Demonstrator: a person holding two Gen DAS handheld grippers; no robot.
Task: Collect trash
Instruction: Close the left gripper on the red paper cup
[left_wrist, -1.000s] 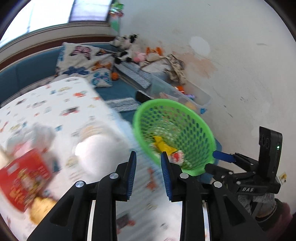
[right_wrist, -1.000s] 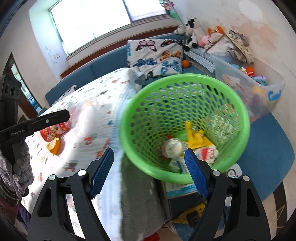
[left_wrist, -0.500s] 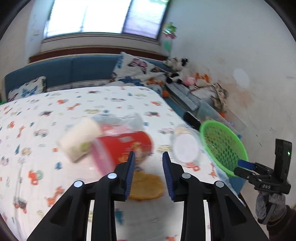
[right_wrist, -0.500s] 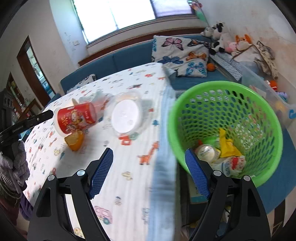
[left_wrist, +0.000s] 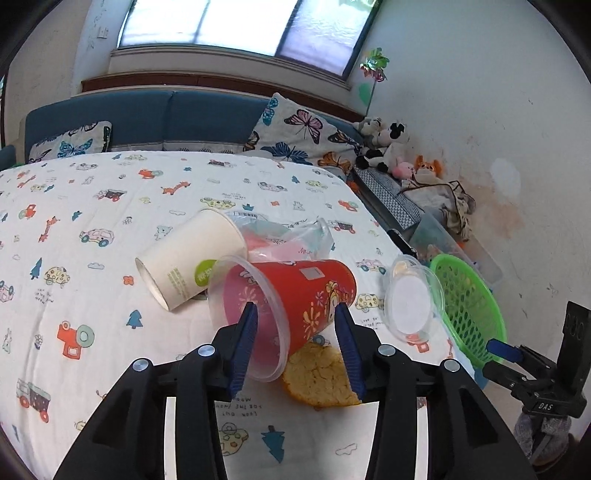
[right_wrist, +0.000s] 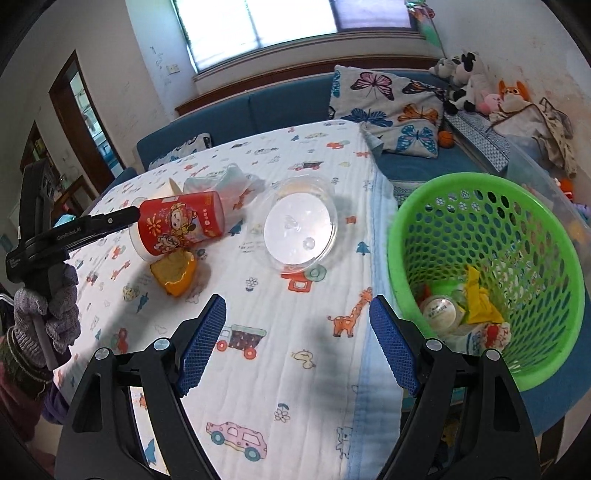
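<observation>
A red printed cup (left_wrist: 306, 291) lies on its side on the patterned tablecloth, mouth toward me. My left gripper (left_wrist: 295, 343) hangs just over it with the jaws opening; the cup sits between them and the pads do not press on it. A white paper cup (left_wrist: 188, 258), a crumpled clear bag (left_wrist: 284, 232), a yellow food scrap (left_wrist: 317, 376) and a clear plastic lid (left_wrist: 410, 299) lie around it. My right gripper (right_wrist: 297, 332) is open over bare cloth, with the lid (right_wrist: 301, 232) ahead. The green basket (right_wrist: 402, 236) at its right holds several scraps.
The table's right edge (right_wrist: 373, 295) drops to the basket on a blue bench. Behind are a blue sofa (left_wrist: 166, 118), butterfly pillows (right_wrist: 384, 107), plush toys (right_wrist: 465, 81) and a clear storage bin (left_wrist: 443, 240). A gloved hand (right_wrist: 48, 314) holds the left gripper.
The left gripper swung from the basket back over the table to the red cup, and its jaws widened. The right gripper shifted left from above the basket to over the tablecloth.
</observation>
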